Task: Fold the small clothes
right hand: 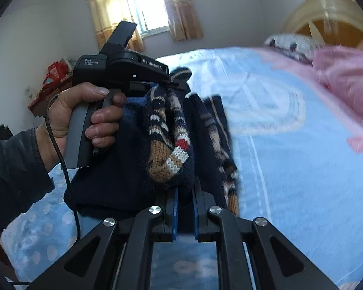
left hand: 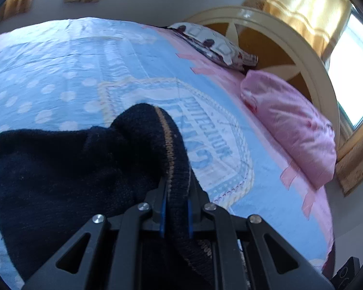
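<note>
Navy knit sweater [left hand: 60,174] hangs mid-frame over blue bedspread [left hand: 60,67], clamped by left gripper [left hand: 176,207] & right gripper [right hand: 185,207]. Right view only: hand [right hand: 84,118]. Pink pillow [left hand: 290,125] right.

Left gripper [left hand: 176,188] fingertips: buried under the dark knit garment [left hand: 60,169]; jaw contact not visible.
Garment extent: cut off at the lower edge of the left wrist view; overall shape could not be told.
Right gripper [right hand: 185,193] pads: tips covered by bunched striped knit.
Pink pillow [right hand: 346,82]: motion-blurred in the right wrist view.
Bed cover lettering [left hand: 205,130]: partly covered, unreadable.
Red clutter by wall [right hand: 53,77]: too small to identify.
Person's sleeve [right hand: 9,169]: cropped at frame edge.
</note>
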Demonstrator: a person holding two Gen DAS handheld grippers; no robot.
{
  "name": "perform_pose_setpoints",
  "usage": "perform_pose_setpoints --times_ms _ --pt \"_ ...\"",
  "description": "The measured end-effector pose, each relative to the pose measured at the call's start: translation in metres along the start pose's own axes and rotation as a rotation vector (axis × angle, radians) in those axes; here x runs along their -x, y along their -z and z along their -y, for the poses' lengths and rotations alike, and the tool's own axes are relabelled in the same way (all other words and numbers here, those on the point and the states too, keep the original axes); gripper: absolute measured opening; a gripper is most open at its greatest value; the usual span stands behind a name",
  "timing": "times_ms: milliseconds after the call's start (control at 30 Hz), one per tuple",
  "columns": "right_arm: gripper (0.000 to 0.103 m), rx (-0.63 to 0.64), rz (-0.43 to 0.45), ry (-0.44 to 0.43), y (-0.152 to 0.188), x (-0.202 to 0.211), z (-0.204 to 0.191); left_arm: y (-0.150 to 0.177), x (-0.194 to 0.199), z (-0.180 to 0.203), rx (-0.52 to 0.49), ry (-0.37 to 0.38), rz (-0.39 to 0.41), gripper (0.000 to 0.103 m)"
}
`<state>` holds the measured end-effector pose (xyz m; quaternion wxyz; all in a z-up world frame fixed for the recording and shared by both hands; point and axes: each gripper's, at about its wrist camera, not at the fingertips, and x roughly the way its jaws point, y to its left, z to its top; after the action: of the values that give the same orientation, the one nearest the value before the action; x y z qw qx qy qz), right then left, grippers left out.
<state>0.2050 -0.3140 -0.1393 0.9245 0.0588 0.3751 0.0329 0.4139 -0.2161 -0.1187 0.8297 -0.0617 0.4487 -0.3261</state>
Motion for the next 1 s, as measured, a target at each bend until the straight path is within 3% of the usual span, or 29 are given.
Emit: perform_pose_setpoints --times_ms 133,367,433,533,633,667,700,767,867,967,1000 --pt "0.008 -0.073 -0.029 -0.032 0.003 -0.005 0.015 0.001 -0.006 0.011 -0.053 -0.049 -0.011 0.017" --pt "0.009 -0.143 -0.060 -0.070 0.011 0.002 0.032 0.016 0.043 0.032 -0.191 -0.105 0.077 0.029" --pt "0.012 -0.152 -0.051 -0.061 0.012 0.011 0.034 0.027 0.061 0.028 -0.208 -0.141 0.094 0.043" --pt "0.014 -0.120 -0.002 0.023 0.008 0.028 0.032 0.051 0.082 0.015 -0.224 -0.221 0.104 0.059" --pt "0.026 -0.095 0.052 0.035 -0.008 0.039 0.026 0.080 0.097 0.003 -0.232 -0.278 0.101 0.062" --pt "0.038 -0.082 0.063 0.026 -0.015 0.040 0.021 0.090 0.101 -0.001 -0.233 -0.289 0.102 0.062" --pt "0.042 -0.058 0.084 -0.002 -0.026 0.039 0.013 0.098 0.103 -0.003 -0.237 -0.302 0.102 0.062" --pt "0.042 -0.015 0.097 -0.046 -0.041 0.033 0.000 0.112 0.104 -0.004 -0.243 -0.305 0.101 0.067" --pt "0.042 -0.009 -0.004 -0.077 -0.062 -0.003 -0.012 0.125 0.102 -0.001 -0.272 -0.323 0.106 0.075" --pt "0.015 -0.013 -0.107 0.087 -0.066 -0.046 -0.006 0.135 0.102 0.002 -0.291 -0.328 0.115 0.088" --pt "0.012 -0.011 -0.164 0.128 -0.060 -0.061 0.002 0.137 0.101 0.001 -0.290 -0.319 0.113 0.094"
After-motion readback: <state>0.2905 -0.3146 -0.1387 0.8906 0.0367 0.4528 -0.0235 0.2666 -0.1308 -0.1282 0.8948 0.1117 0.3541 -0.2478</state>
